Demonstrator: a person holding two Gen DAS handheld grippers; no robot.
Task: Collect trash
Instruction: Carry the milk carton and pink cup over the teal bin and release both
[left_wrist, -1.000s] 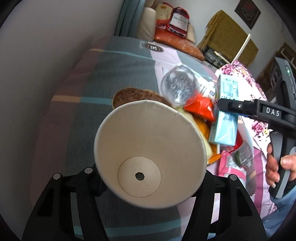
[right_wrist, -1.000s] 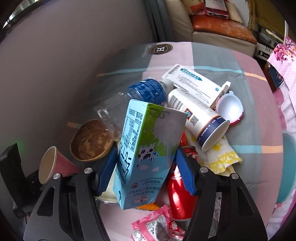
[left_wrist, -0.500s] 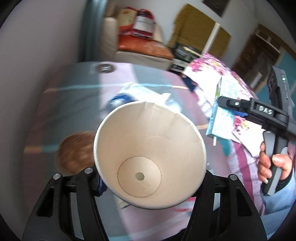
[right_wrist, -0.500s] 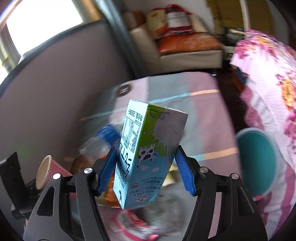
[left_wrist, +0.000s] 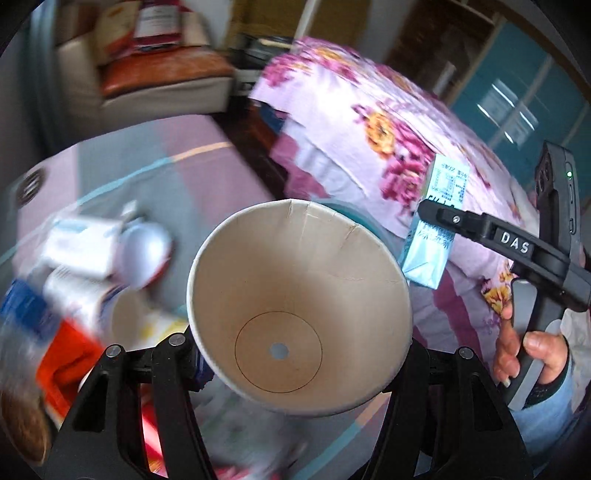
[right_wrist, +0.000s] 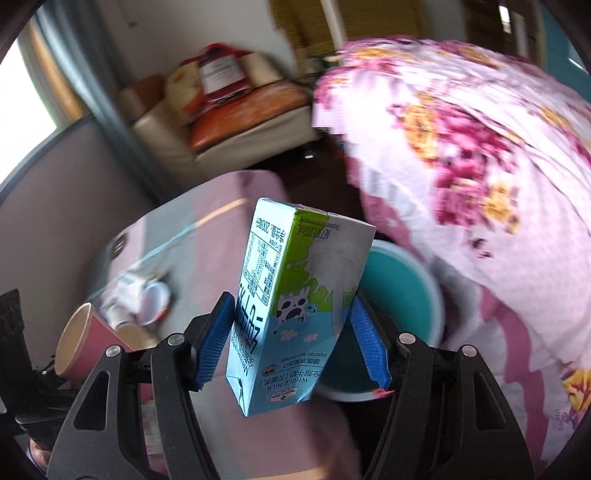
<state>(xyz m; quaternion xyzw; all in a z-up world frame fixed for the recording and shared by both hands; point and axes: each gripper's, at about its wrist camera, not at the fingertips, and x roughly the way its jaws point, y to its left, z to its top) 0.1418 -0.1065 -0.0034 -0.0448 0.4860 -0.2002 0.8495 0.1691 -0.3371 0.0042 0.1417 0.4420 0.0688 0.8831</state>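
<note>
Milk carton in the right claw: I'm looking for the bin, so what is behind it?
Behind the milk carton a teal bin shows, with floral fabric beyond. The carton hides the bin's left side and most of its inside.

The right gripper (right_wrist: 291, 347) clamps a whole milk carton (right_wrist: 295, 299) between its blue ribbed pads (right_wrist: 216, 341), the carton upside down and tilted. Behind the carton a teal bin (right_wrist: 402, 295) stands beside a floral quilt (right_wrist: 461, 155). At the left edge a pink paper cup (right_wrist: 86, 343) sits in the left gripper, opening toward the camera. Blurred trash (right_wrist: 142, 295) lies on the striped sheet (right_wrist: 207, 236) near it
</note>
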